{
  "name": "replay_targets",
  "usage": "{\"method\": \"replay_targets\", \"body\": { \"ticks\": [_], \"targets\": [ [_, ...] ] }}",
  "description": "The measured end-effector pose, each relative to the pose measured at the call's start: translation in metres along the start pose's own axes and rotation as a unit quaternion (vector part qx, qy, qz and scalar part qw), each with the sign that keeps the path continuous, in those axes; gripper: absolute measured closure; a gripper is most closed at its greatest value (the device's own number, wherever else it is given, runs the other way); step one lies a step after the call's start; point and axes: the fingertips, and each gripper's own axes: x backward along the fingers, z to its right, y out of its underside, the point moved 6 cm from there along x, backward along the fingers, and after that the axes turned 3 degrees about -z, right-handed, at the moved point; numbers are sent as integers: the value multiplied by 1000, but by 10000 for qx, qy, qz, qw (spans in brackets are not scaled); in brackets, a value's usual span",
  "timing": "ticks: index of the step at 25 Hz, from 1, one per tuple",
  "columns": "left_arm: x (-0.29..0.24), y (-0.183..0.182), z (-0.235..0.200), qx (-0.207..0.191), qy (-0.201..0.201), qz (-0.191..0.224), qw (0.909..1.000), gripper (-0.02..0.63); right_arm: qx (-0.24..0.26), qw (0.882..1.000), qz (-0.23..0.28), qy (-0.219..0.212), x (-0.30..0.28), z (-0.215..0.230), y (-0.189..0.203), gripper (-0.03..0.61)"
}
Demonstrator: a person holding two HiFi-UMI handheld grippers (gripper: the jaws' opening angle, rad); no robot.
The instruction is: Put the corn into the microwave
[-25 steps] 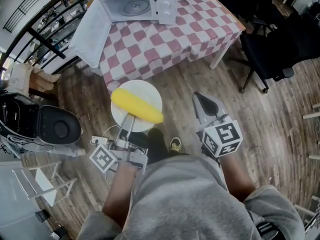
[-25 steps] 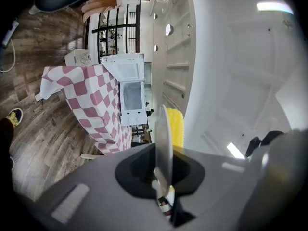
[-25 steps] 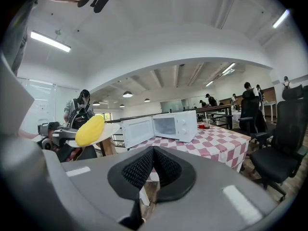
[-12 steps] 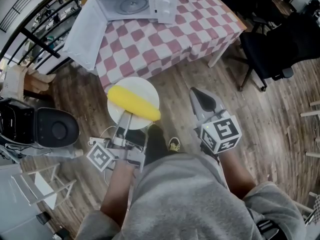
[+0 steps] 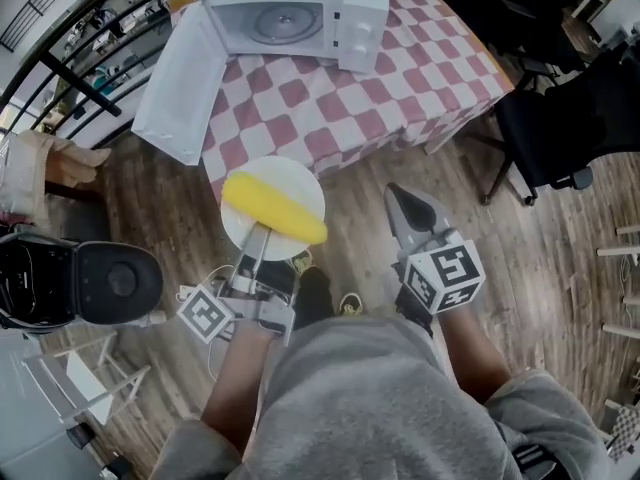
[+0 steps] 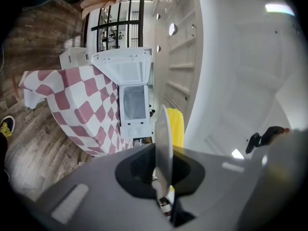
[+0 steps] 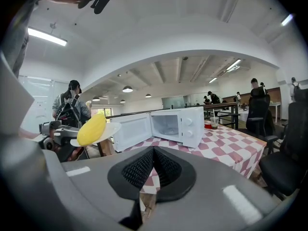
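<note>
Change over the last second: both claws travelled together towards the red-and-white checked bench (image 5: 400, 88). The white microwave oven (image 5: 300, 13) sat bigger and closer ahead of them than before.

- Left claw (image 5: 262, 234): clamped narrow on the near rim of the round white plate (image 5: 290, 180), same grip as a second ago. The left gripper view showed the plate edge-on between the jaws.
- The yellow corn cob (image 5: 272, 208) lay across the plate just beyond the left claw's tips. It hadn't slid or rolled during the move.
- Right claw (image 5: 400, 196): jaws together, nothing between them, riding alongside to the right of the plate.
- The white microwave door (image 5: 180, 88) hung open ahead and to the left of the left claw, with the cavity and turntable exposed.

What it meant: this was still the carry and approach step. The corn was on the plate in the left claw, not in the oven, and the plate's far edge had only just reached the bench's near edge. No door step was needed. My read is that what remained was bringing the plate up to the cavity opening and in past the door, kept level so the cob stayed put.
</note>
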Motion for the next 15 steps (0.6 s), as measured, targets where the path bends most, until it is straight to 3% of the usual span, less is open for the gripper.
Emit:
{"method": "replay_targets", "body": {
  "ticks": [15],
  "targets": [
    [-59, -83, -24, 197, -35, -129, 9997, 598, 24, 9999, -162, 57, -98, 3, -33, 581]
  ]
}}
